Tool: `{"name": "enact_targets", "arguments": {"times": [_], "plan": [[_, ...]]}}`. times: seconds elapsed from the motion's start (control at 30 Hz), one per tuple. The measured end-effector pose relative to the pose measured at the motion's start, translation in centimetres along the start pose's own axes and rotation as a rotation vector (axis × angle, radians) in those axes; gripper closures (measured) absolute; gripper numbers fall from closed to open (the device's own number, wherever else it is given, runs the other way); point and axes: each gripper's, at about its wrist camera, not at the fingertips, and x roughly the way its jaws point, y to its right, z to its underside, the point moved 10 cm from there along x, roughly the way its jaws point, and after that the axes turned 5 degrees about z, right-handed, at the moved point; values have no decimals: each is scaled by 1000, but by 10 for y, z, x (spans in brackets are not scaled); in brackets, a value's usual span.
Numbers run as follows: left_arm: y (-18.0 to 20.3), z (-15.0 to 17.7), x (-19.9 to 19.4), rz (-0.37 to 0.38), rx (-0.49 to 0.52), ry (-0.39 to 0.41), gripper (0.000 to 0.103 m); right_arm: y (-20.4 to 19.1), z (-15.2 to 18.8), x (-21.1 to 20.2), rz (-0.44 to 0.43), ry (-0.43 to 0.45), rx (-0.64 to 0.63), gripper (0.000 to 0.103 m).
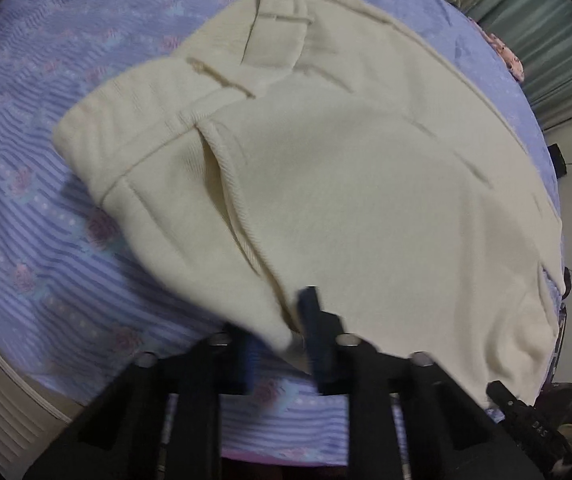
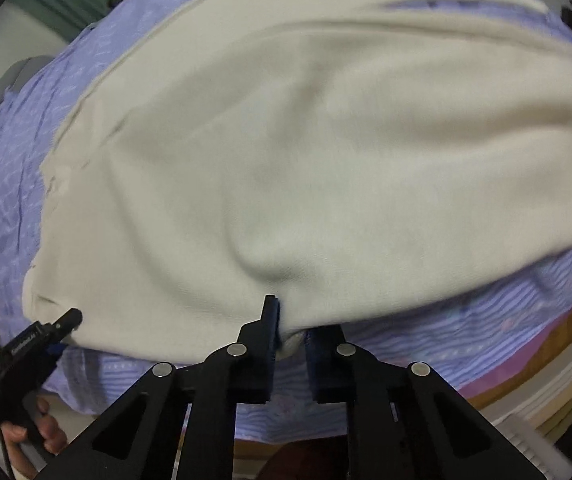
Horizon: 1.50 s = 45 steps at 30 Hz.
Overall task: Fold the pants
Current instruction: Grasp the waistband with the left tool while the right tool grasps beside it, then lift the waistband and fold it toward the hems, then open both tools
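Two grips: both hand-held grippers are clamped on the near edge of the pants, one toward each end of that edge.
Pants (image 1: 326, 168): cream, ribbed like corduroy, spread over a bed (image 1: 46, 240) with a blue striped, flowered sheet; waistband, belt loops and a slanted pocket opening are seen toward the far left of the left wrist view.
Weight, judged: light to moderate; the cloth looks thick and is layered, so some drag across the sheet is to be expected.
Stiffness, judged: soft and limp; no shape will be kept when lifted, and the middle between the two grips will sag.
Slip, judged: low, since the ribbed surface should be held well by the pads; nothing fragile is involved.
Where to hold, judged: at a doubled edge or seam, all layers taken together, with the two grips kept apart so the edge stays taut.
Left hand-held gripper (image 1: 286, 336): jaws drawn together on a fold of the near edge below the pocket; cloth is pinched between the blue pads, and the rest lies ahead of and above the fingers.
Right hand-held gripper (image 2: 290, 332): jaws closed on a small bunch of the near edge; a pucker rises just beyond the fingertips, and the broad cloth stretches away from them.
Cross view: the other hand-held gripper, with the hand (image 2: 34, 436) that holds it, is seen low at the left of the right wrist view, at the same edge.
Bed edge: just behind both grips.
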Motion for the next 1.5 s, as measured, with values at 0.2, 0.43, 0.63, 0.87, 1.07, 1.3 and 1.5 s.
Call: {"name": "enact_targets", "arguments": {"times": [0.2, 0.43, 0.63, 0.87, 1.07, 1.3, 1.5], "plan": [[30, -8, -55, -6, 117, 75, 93, -10, -16, -67, -20, 76, -74, 92], [58, -41, -104, 23, 149, 181, 95, -21, -59, -146, -42, 199, -147, 92], [84, -94, -114, 36, 107, 274, 95, -46, -123, -161, -60, 266, -205, 92], [117, -169, -99, 19, 91, 345, 95, -74, -204, -128, -76, 273, -201, 92], [135, -230, -65, -16, 97, 346, 95, -88, -268, -89, -78, 246, -204, 92], [139, -281, -11, -40, 97, 279, 95, -107, -319, -44, -27, 226, -235, 92], [141, -300, 29, -85, 155, 240, 95, -112, -351, -3, 11, 209, -228, 92]]}}
